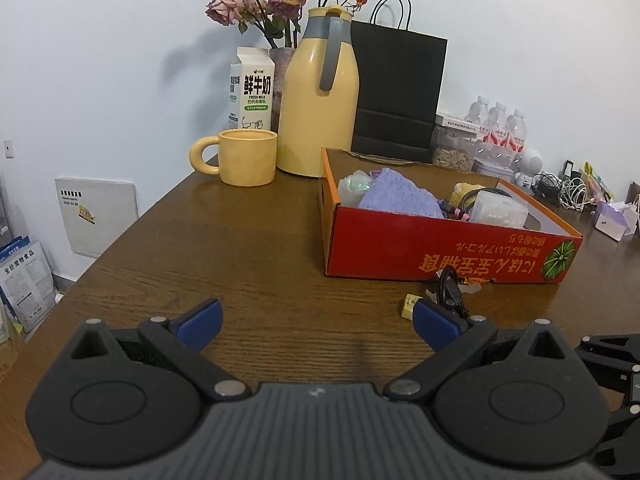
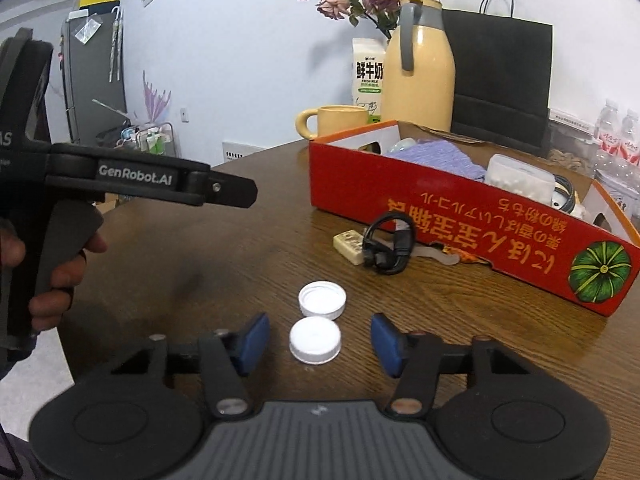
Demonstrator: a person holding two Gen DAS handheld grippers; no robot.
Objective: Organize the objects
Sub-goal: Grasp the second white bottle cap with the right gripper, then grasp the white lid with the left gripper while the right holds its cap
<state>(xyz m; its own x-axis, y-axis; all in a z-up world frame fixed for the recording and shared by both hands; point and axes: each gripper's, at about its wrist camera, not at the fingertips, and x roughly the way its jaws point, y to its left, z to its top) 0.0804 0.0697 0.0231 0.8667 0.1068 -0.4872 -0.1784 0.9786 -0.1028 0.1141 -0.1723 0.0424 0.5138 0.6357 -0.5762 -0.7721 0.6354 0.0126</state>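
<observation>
Two white bottle caps lie on the brown table. The near cap [image 2: 315, 339] sits between the blue pads of my right gripper [image 2: 318, 340], with a gap on each side, so the jaws are open around it. The far cap [image 2: 322, 299] lies just beyond, its hollow side up. A red cardboard box [image 2: 460, 216] holds a purple cloth [image 1: 400, 196] and a clear plastic container [image 1: 498, 210]. In front of it lie a coiled black cable [image 2: 390, 246] and a small cream block [image 2: 350, 245]. My left gripper [image 1: 318, 324] is open over bare table.
A yellow mug [image 1: 246, 156], yellow thermos jug [image 1: 318, 104], milk carton [image 1: 252, 90], dried roses and a black paper bag [image 1: 396, 92] stand at the back. Water bottles [image 1: 498, 130] and loose cables lie at the far right. A hand holds the left tool [image 2: 132, 176].
</observation>
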